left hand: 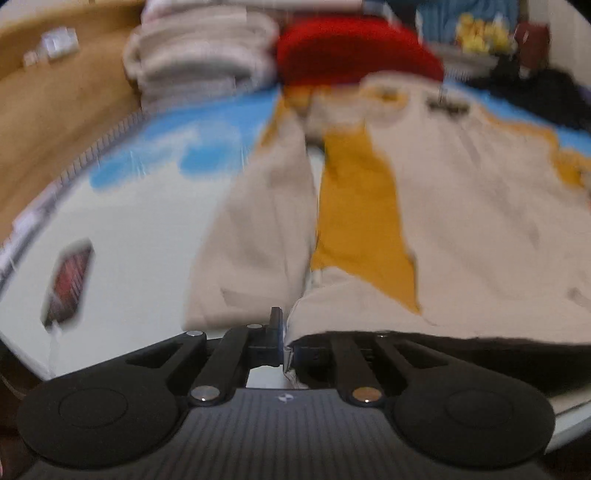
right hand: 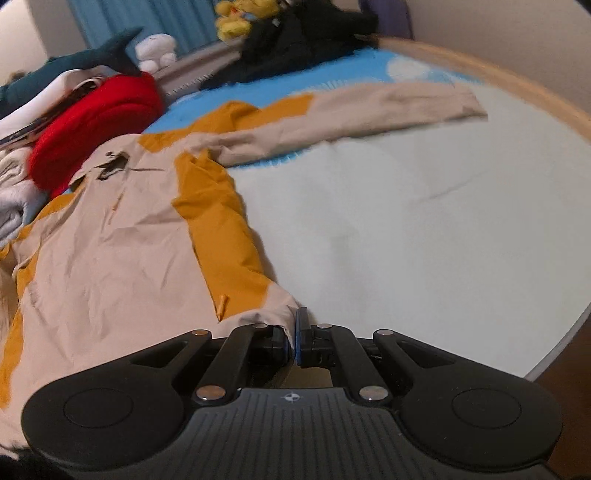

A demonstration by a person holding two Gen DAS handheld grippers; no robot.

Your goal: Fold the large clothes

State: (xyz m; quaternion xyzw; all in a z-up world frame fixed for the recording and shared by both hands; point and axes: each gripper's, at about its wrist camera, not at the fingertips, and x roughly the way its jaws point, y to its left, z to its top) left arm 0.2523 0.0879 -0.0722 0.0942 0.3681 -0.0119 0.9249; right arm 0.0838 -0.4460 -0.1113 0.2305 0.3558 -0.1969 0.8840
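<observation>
I see the beige and mustard jacket [right hand: 122, 236] spread across the pale sheet [right hand: 424, 229], filling the left half of the right wrist frame, one sleeve [right hand: 369, 110] stretched toward the upper right. In the left wrist view, which is blurred, the jacket [left hand: 461, 206] fills the centre and right.

My right gripper [right hand: 293, 338] at bottom centre has its jaws pressed narrow on the jacket's hem corner. My left gripper [left hand: 282, 341] at bottom centre is likewise clamped on a hem edge, the cloth draping over its right finger.

Above the collar lies a red garment [right hand: 96, 122], upper left in the right view. Past it I see a blue shark plush [right hand: 74, 62], a dark clothes pile [right hand: 295, 40] and yellow toys [right hand: 240, 14] along the top. In the left view, folded pale towels [left hand: 199, 48] sit upper left.
</observation>
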